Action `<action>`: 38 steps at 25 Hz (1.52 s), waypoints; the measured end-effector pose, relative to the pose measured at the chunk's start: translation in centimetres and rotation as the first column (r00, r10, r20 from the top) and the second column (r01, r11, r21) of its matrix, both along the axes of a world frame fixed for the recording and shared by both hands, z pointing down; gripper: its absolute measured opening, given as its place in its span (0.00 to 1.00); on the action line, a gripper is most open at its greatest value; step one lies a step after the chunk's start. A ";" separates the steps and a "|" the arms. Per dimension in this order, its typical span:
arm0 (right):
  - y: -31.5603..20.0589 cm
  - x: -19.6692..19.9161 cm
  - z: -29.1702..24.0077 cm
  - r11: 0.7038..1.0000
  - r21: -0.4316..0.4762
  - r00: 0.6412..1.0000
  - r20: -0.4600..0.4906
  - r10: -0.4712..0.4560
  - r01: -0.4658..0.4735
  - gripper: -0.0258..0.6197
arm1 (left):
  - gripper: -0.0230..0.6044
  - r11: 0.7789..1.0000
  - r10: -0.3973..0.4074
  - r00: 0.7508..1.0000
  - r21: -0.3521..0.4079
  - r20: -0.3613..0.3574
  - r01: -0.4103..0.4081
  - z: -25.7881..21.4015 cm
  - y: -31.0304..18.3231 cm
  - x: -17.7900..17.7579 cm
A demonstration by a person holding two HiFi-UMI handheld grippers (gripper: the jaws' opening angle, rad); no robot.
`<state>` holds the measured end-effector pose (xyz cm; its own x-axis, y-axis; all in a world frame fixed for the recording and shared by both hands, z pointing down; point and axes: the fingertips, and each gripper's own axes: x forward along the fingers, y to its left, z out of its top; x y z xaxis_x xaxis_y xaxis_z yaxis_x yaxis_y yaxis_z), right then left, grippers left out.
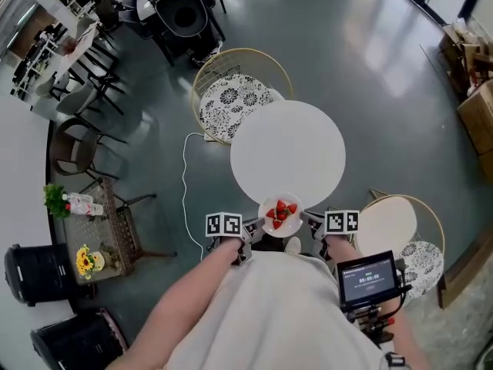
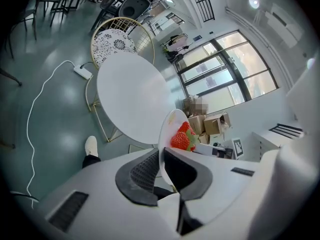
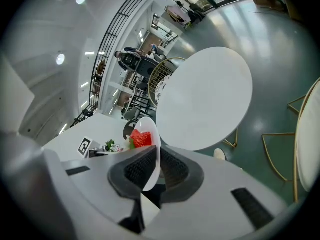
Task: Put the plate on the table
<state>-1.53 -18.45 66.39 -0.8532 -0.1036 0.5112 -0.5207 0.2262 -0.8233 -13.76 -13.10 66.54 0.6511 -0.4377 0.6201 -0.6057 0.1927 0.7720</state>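
A small white plate holding red strawberries hangs at the near edge of the round white table. My left gripper is shut on the plate's left rim and my right gripper is shut on its right rim. In the left gripper view the plate stands edge-on between the jaws, with strawberries showing past them. The right gripper view shows the plate pinched the same way, strawberries on it, and the table beyond.
A gold wire chair with a patterned cushion stands at the table's far side. Another chair sits at the near right. A white cable lies on the floor to the left. A low wicker stand with flowers is far left.
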 end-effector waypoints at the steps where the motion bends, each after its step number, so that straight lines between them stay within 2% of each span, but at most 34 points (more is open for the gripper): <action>1: -0.6 -0.1 0.3 1.000 -0.002 1.000 -0.006 0.006 -0.006 0.08 | 0.08 1.000 0.006 1.000 -0.004 -0.004 -0.006 0.3 -0.7 -0.1; 10: -6.0 0.3 1.0 0.994 -0.009 0.991 -0.085 0.106 -0.108 0.08 | 0.08 0.992 0.122 0.992 -0.001 -0.039 -0.123 1.4 -8.0 -0.3; 18: -8.0 -0.9 1.1 0.988 -0.001 0.978 -0.143 0.154 -0.156 0.08 | 0.07 0.982 0.190 0.979 0.000 -0.081 -0.190 2.0 -10.6 -1.6; 27: -8.0 -1.1 2.2 0.983 -0.016 0.970 -0.168 0.176 -0.181 0.08 | 0.08 0.970 0.239 0.968 -0.031 -0.081 -0.242 3.0 -11.2 -2.0; 34: -8.8 -0.3 3.8 0.981 -0.046 0.965 -0.192 0.176 -0.188 0.08 | 0.08 0.960 0.277 0.960 -0.025 -0.036 -0.278 3.6 -12.5 -1.2; 38: -9.5 0.3 4.4 0.981 -0.057 0.964 -0.206 0.169 -0.185 0.08 | 0.08 0.957 0.285 0.958 -0.051 -0.020 -0.285 4.4 -13.1 -0.6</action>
<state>-1.24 -27.96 70.79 -0.7050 -0.1986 0.6808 -0.7018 0.0571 -0.7101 -14.32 -26.16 70.97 0.7521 -0.1996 0.6281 -0.6316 0.0542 0.7734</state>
